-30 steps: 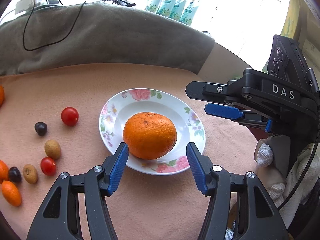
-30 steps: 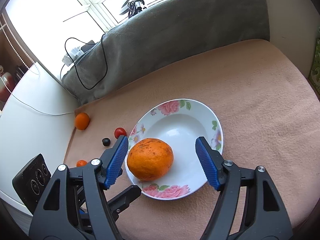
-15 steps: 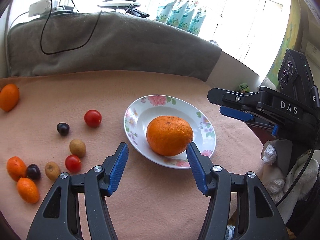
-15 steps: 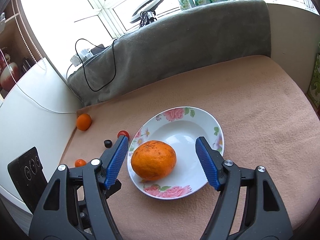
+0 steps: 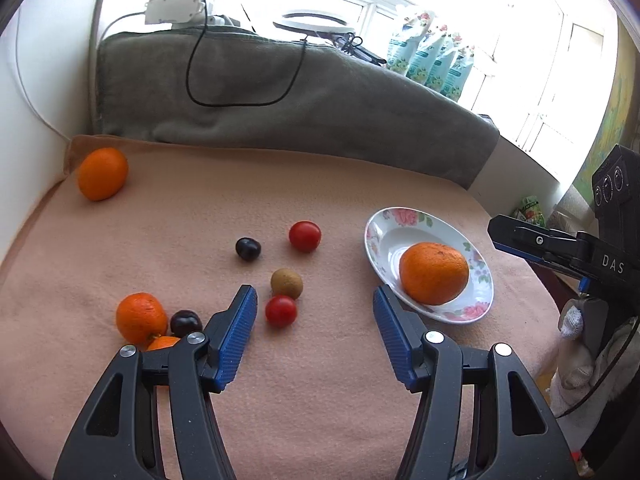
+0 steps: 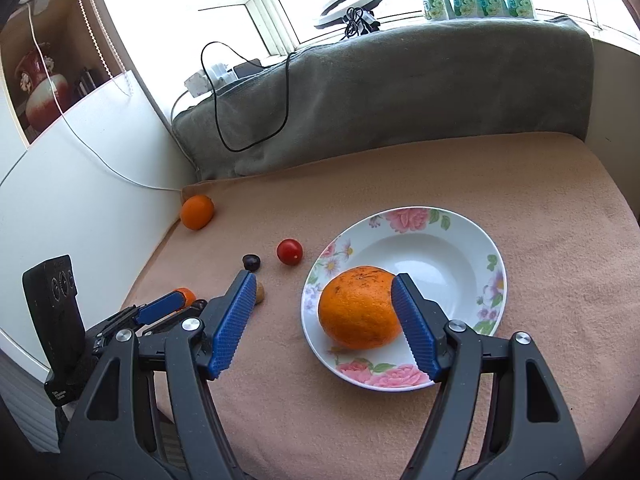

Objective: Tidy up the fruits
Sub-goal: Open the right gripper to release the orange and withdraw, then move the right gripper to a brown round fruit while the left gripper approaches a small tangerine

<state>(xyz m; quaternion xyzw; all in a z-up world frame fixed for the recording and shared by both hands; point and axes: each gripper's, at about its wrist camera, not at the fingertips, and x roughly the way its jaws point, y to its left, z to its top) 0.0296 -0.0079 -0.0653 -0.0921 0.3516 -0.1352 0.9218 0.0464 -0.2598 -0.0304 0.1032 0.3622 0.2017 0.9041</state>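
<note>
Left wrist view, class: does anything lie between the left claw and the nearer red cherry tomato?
Nothing visible does. The nearer cherry tomato lies on bare cloth just ahead of the open left claw, toward its left finger; the brown fruit sits behind it.

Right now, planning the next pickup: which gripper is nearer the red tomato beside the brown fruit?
Left. The left gripper hangs open just short of that red tomato; the right gripper hangs by the orange on the plate.
</note>
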